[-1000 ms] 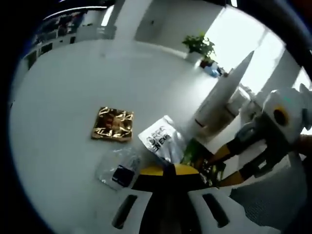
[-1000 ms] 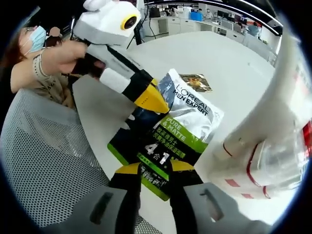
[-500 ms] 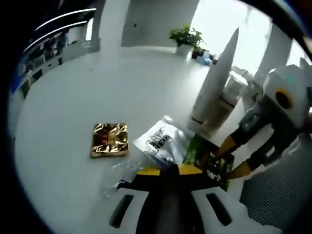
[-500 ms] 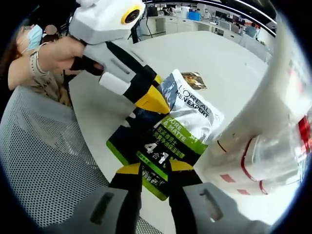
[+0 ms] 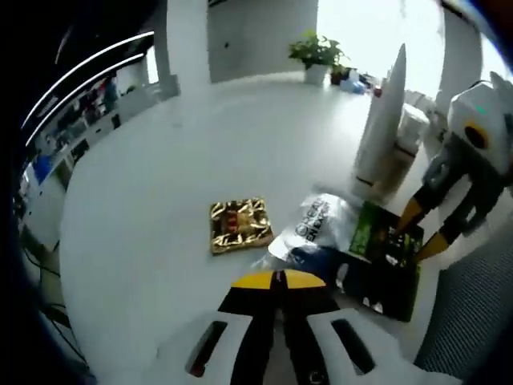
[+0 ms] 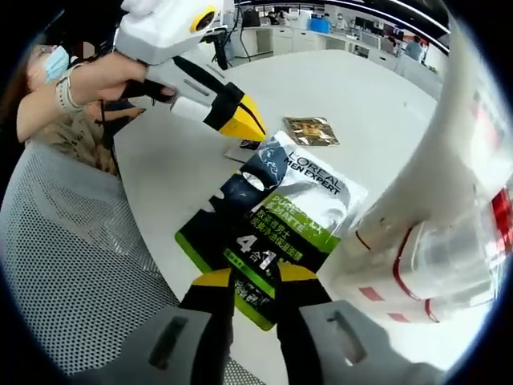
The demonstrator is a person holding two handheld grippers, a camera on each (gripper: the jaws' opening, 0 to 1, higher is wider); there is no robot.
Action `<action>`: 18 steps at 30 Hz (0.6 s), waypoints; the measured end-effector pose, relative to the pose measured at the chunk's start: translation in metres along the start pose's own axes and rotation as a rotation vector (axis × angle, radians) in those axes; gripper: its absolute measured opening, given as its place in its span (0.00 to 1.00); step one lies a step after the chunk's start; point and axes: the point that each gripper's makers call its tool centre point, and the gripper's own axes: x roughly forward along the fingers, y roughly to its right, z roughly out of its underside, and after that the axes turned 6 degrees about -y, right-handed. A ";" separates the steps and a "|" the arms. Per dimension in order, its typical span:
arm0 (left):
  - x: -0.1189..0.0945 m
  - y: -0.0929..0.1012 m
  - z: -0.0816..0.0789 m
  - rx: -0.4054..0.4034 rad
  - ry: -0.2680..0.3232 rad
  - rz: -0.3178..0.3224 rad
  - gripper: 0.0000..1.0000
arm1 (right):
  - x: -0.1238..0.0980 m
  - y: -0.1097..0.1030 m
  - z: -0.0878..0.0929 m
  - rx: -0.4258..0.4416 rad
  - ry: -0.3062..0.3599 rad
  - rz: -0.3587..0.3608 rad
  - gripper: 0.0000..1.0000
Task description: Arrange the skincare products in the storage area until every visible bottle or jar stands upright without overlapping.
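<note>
A silver, black and green L'Oreal pouch [image 6: 276, 216] lies flat near the table's edge. My right gripper [image 6: 255, 279] has its jaws a narrow gap apart, both tips lying over the pouch's near corner. From the left gripper view the pouch [image 5: 365, 253] sits right of centre with the right gripper [image 5: 417, 241] on its right edge. My left gripper [image 5: 276, 278] is shut, and a small clear sachet [image 5: 298, 258] lies just beyond its tips. In the right gripper view the left gripper [image 6: 248, 131] hovers above that sachet [image 6: 244, 150]. A gold sachet [image 5: 238, 224] lies flat on the table.
A tall white tube [image 5: 385, 128] and a clear red-marked container [image 6: 449, 257] stand right beside the pouch. A grey mesh chair [image 6: 72, 265] is at the table's edge, with a person's hand [image 6: 96, 80] on the left gripper. A potted plant [image 5: 317, 52] stands far back.
My left gripper has drawn back off the pouch's upper end, toward the gold sachet. The pouch and my right gripper have stayed put.
</note>
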 end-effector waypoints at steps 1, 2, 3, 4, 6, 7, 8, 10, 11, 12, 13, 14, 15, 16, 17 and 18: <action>0.001 -0.003 0.003 0.046 -0.027 -0.018 0.00 | 0.000 0.000 0.000 -0.003 -0.003 0.000 0.20; 0.003 -0.004 0.006 0.085 -0.046 -0.029 0.00 | 0.000 0.000 0.000 -0.005 -0.005 0.001 0.20; 0.005 -0.003 0.008 0.140 -0.064 -0.035 0.00 | 0.000 0.000 0.000 -0.006 -0.006 0.001 0.20; 0.006 0.001 0.006 0.151 -0.059 -0.033 0.00 | 0.000 0.000 0.000 -0.005 -0.007 0.001 0.20; 0.007 0.006 0.003 0.155 -0.048 -0.025 0.00 | 0.000 0.000 0.000 0.000 -0.007 -0.002 0.20; 0.008 0.006 0.003 0.164 -0.053 -0.031 0.00 | 0.000 0.000 0.000 0.002 -0.007 -0.002 0.20; 0.009 0.003 0.003 0.197 -0.064 -0.050 0.00 | 0.000 0.000 0.000 0.001 -0.007 -0.001 0.20; 0.010 0.001 0.002 0.222 -0.064 -0.065 0.00 | 0.000 0.000 0.001 0.002 -0.007 0.001 0.20; 0.011 0.001 0.002 0.224 -0.070 -0.052 0.00 | 0.000 0.000 0.001 0.003 -0.005 0.002 0.20; 0.011 0.000 0.002 0.227 -0.073 -0.054 0.00 | 0.000 0.000 0.001 0.003 -0.005 0.003 0.20; 0.011 -0.003 0.002 0.237 -0.074 -0.066 0.00 | 0.000 0.000 0.001 0.005 -0.004 0.002 0.20; 0.011 -0.007 0.002 0.235 -0.075 -0.072 0.00 | 0.000 0.001 0.001 0.010 -0.001 0.004 0.19; 0.011 -0.011 0.002 0.229 -0.073 -0.077 0.00 | 0.000 0.001 0.001 0.015 0.000 0.003 0.19; 0.011 -0.013 0.002 0.220 -0.072 -0.079 0.00 | 0.000 0.001 0.001 0.015 0.000 0.003 0.19; 0.010 -0.016 0.002 0.209 -0.071 -0.080 0.00 | 0.000 0.001 0.000 0.017 -0.001 0.003 0.19; 0.010 -0.019 0.002 0.204 -0.072 -0.084 0.00 | 0.000 0.001 0.000 0.018 -0.001 0.003 0.19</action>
